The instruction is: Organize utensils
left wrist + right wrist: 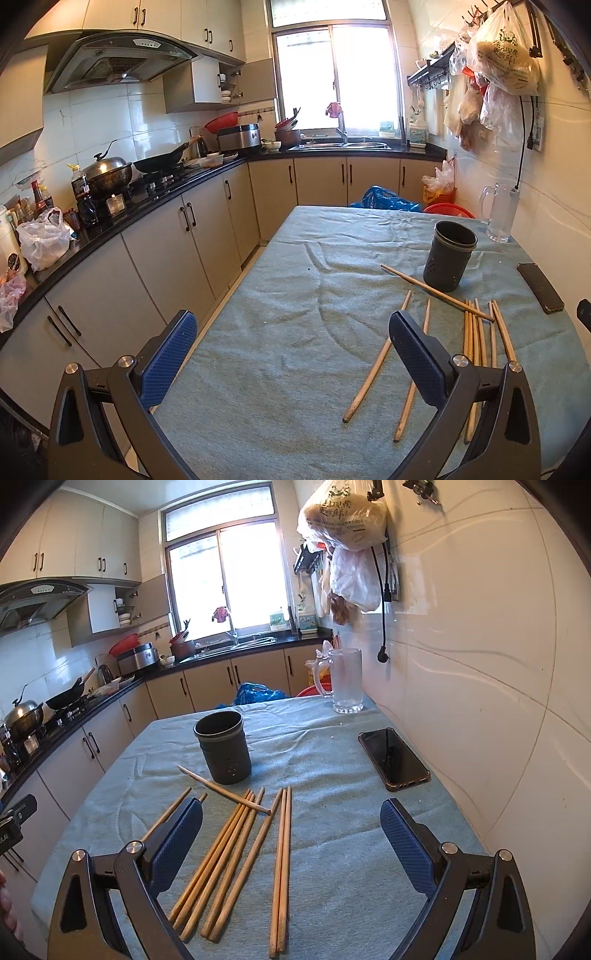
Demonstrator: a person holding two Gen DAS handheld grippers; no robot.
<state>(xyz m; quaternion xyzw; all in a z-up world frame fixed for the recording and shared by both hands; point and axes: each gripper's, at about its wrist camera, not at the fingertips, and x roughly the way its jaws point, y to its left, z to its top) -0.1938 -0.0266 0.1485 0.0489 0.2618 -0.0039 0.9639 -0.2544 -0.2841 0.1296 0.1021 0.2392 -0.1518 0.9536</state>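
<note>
Plainly, both tongs stood wide apart and held nothing. The right gripper [291, 853] hovered over the table with most of the wooden chopsticks [236, 860] lying loose between its blue pads, their tips pointing away from it. One single chopstick [223, 792] lay crosswise over the far ends of the bundle. Just beyond it stood the dark perforated utensil holder [223, 749], upright and seemingly empty. The left gripper [291, 365] hung beside the right one, with two stray chopsticks [373, 365] near its right pad.

A risk, as I judged it: grabbing the bundle with the crossed stick on top could flick that stick aside, and thin round sticks could roll or slip from the pads. The light holder might also tip if nudged.

A wrinkled grey-green cloth [332, 849] covered the table. A black phone [393, 758] lay ahead and right of the right gripper, a glass mug [345, 681] farther off. Kitchen counters ran along the left, a bright window ahead.
</note>
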